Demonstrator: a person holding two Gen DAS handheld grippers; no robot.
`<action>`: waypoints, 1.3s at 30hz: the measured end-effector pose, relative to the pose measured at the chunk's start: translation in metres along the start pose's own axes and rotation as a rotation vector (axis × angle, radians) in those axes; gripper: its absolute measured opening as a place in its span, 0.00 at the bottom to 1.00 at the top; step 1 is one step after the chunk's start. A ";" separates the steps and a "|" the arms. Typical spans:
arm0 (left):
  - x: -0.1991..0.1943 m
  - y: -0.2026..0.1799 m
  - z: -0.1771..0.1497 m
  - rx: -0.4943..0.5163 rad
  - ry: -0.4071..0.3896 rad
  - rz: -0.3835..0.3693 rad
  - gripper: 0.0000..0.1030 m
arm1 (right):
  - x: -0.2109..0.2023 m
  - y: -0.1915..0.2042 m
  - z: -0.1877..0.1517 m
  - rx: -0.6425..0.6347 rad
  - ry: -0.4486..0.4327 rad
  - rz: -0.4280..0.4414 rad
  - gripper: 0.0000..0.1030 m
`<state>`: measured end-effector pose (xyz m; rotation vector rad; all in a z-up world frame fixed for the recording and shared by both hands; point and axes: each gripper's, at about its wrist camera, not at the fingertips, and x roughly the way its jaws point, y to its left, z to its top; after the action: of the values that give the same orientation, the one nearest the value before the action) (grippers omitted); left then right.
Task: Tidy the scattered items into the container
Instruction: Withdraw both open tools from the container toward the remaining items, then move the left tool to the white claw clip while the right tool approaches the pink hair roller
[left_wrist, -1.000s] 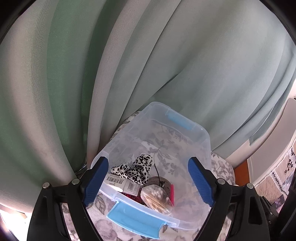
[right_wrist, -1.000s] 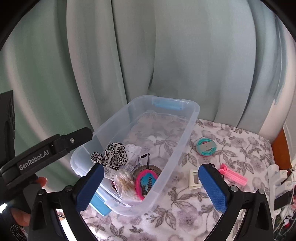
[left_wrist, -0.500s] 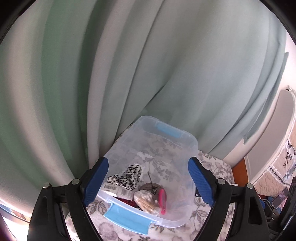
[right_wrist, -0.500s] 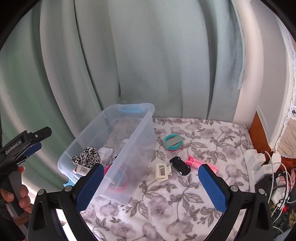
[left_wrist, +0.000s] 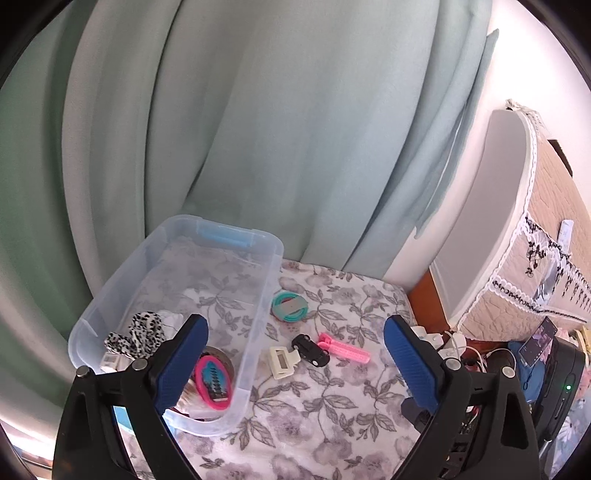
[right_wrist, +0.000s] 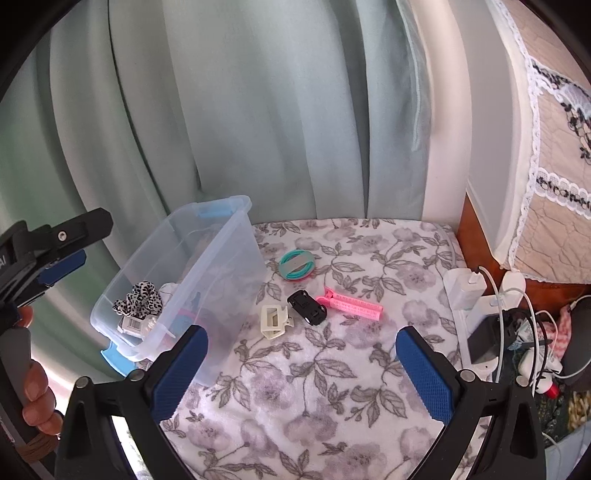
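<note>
A clear plastic bin (left_wrist: 266, 254) (right_wrist: 236, 236) with blue latches stands at the left of a floral-covered table. It holds a leopard-print scrunchie (left_wrist: 138, 332) (right_wrist: 140, 297), a pink oval item (left_wrist: 214, 382) and other small things. To its right lie a teal hair-tie bundle (left_wrist: 290, 305) (right_wrist: 297, 264), a cream claw clip (left_wrist: 282, 361) (right_wrist: 274, 320), a black toy car (left_wrist: 310, 350) (right_wrist: 307, 307) and a pink clip (left_wrist: 343, 348) (right_wrist: 351, 302). My left gripper (left_wrist: 295, 363) and right gripper (right_wrist: 301, 369) are open and empty, held above the table.
Pale green curtains (left_wrist: 258, 129) hang behind the table. A white power strip with chargers and cables (right_wrist: 487, 314) sits at the right edge. A padded headboard with lace cover (left_wrist: 517, 221) stands at the right. The floral cloth (right_wrist: 314, 406) covers the table.
Both grippers have swung to the right and pulled back. The loose items on the cloth have come into the left wrist view. Both stay open.
</note>
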<state>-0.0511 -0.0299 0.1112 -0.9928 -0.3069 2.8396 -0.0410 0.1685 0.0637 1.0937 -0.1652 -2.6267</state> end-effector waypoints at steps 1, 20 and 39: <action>0.003 -0.005 -0.002 0.004 0.012 -0.007 0.93 | 0.001 -0.004 -0.002 0.006 0.008 -0.003 1.00; 0.081 -0.052 -0.058 0.115 0.213 -0.071 1.00 | 0.054 -0.065 -0.035 0.101 0.178 -0.027 1.00; 0.163 -0.032 -0.086 0.029 0.354 0.122 1.00 | 0.117 -0.094 -0.049 0.090 0.302 -0.020 1.00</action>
<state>-0.1223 0.0433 -0.0453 -1.5238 -0.1726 2.6876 -0.1052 0.2222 -0.0706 1.5120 -0.2087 -2.4529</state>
